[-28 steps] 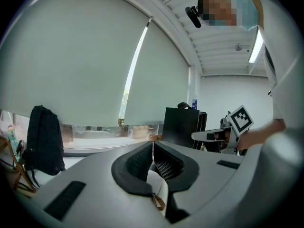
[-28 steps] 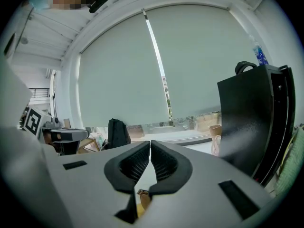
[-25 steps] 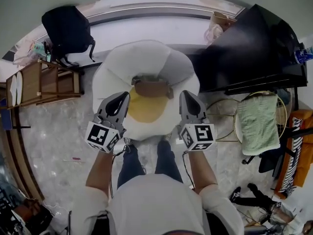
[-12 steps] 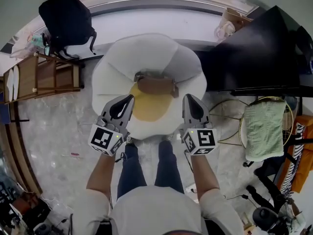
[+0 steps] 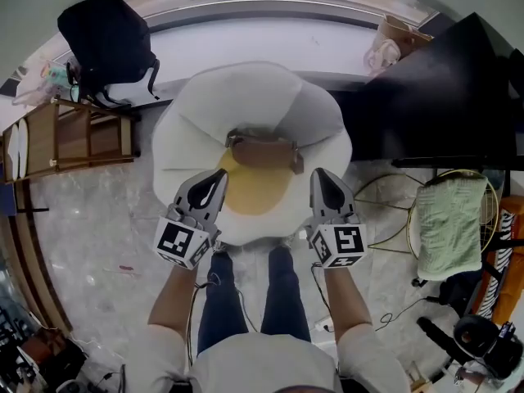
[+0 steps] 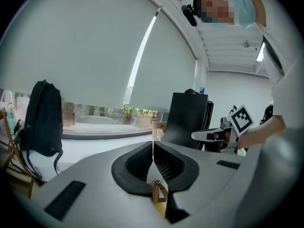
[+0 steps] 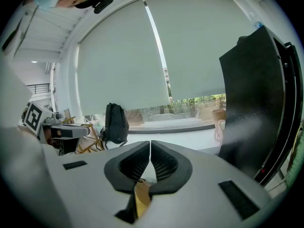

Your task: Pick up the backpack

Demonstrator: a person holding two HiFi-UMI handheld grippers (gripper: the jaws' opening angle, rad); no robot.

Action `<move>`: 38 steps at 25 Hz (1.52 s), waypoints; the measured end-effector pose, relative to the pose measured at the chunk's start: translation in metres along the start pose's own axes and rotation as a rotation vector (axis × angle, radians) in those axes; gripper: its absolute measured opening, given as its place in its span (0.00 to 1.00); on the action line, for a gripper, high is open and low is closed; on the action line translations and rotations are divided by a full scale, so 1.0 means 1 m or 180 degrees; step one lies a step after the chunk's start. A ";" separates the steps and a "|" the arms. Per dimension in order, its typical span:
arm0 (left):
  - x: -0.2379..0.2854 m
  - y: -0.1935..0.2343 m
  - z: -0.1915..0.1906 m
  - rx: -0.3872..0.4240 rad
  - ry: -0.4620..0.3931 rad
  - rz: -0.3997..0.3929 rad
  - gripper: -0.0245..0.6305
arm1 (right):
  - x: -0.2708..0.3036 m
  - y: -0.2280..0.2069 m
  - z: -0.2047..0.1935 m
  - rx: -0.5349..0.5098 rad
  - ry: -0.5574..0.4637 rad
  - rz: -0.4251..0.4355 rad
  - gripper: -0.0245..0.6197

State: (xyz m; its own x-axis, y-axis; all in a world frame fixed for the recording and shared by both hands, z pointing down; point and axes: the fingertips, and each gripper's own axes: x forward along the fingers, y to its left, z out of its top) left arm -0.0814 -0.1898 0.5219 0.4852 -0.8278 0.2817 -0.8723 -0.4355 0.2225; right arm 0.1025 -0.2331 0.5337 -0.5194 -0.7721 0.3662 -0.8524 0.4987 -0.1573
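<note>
A black backpack (image 5: 106,35) stands upright at the far left of the window ledge; it also shows in the left gripper view (image 6: 42,120) and the right gripper view (image 7: 115,122). A small brown bag (image 5: 262,150) lies on the yellow middle of a white egg-shaped cushion (image 5: 196,113) just ahead of me. My left gripper (image 5: 216,177) hovers over the cushion's near left edge, shut and empty. My right gripper (image 5: 319,177) hangs over the near right edge, also shut and empty. Both point toward the brown bag, a short way from it. The black backpack is far from both.
A wooden folding chair (image 5: 74,137) stands left of the cushion, below the black backpack. A large black panel (image 5: 434,88) fills the right side. A green towel (image 5: 446,228) hangs on a round wire rack at right. A paper bag (image 5: 391,43) sits on the ledge (image 5: 270,43).
Both grippers have sunk lower together in front of the cushion and stayed shut. The brown bag and the black backpack have not moved.
</note>
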 end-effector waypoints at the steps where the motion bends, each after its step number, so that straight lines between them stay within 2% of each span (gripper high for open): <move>1: 0.002 0.002 -0.003 -0.0008 0.0010 0.0005 0.09 | 0.003 -0.001 -0.004 0.0001 0.0017 -0.0002 0.08; 14: 0.013 0.042 -0.052 -0.0189 0.0097 0.0197 0.09 | 0.037 -0.018 -0.054 0.0048 0.0175 -0.0049 0.08; 38: 0.061 0.066 -0.136 -0.0293 0.0129 0.0225 0.09 | 0.092 -0.030 -0.148 0.0090 0.0336 0.0090 0.08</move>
State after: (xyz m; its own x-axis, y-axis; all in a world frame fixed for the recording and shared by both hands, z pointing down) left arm -0.1008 -0.2213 0.6808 0.4265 -0.8394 0.3368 -0.8959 -0.3408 0.2851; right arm 0.0892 -0.2608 0.7080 -0.5352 -0.7114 0.4555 -0.8396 0.5073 -0.1942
